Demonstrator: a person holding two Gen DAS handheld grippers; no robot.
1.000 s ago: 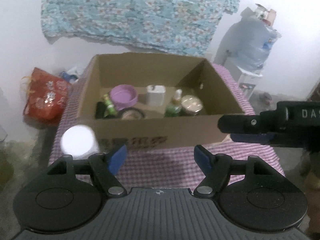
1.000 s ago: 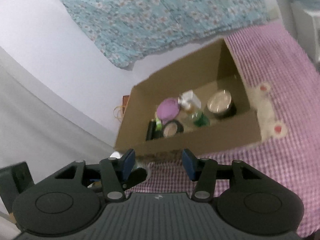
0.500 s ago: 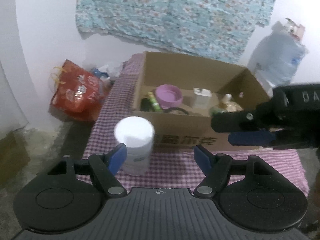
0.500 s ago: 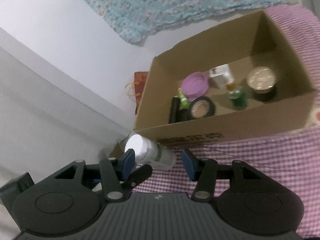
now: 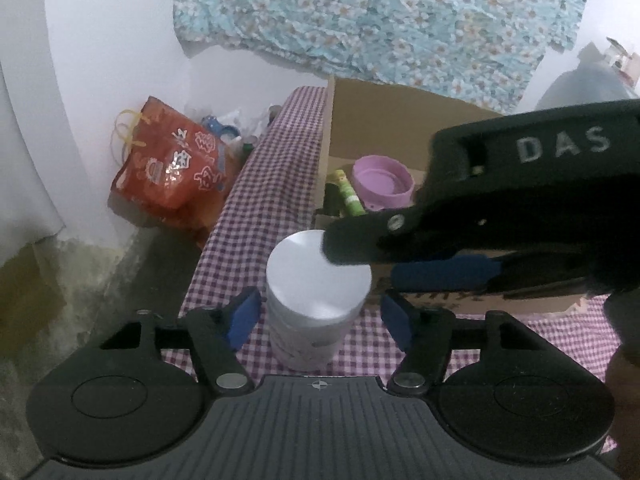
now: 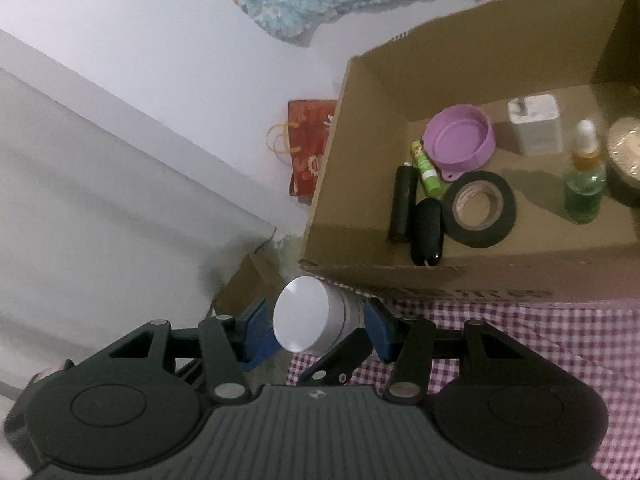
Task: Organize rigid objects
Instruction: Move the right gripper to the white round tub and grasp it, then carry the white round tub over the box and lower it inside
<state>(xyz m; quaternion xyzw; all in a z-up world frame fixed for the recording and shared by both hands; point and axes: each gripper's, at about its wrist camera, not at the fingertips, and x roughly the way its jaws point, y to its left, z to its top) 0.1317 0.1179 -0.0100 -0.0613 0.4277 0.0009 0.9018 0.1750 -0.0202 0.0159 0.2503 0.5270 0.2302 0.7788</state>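
Reaching for the white jar (image 5: 318,280) beside the cardboard box (image 6: 460,280), our left gripper (image 5: 318,316) has been closing its jaws around it without touching yet, the right gripper (image 6: 316,326) stands apart around its lid, and next we must clamp and lift.

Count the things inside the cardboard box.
8 in the cardboard box: purple lid, green tube, black stick, black oval, tape roll, white charger, green dropper bottle, jar at right edge. More may hide.

- The right gripper (image 6: 316,330) sits at six o'clock, its blue pads flanking a white-lidded jar (image 6: 310,314) without clearly pressing it.
- A cardboard box (image 6: 460,280) fills two to three o'clock on the purple-checked cloth (image 6: 540,332).
- Inside: purple lid (image 6: 458,140), black tape roll (image 6: 480,208), green dropper bottle (image 6: 584,184), white container (image 6: 534,124).
- A red bag (image 6: 310,148) lies near twelve o'clock.
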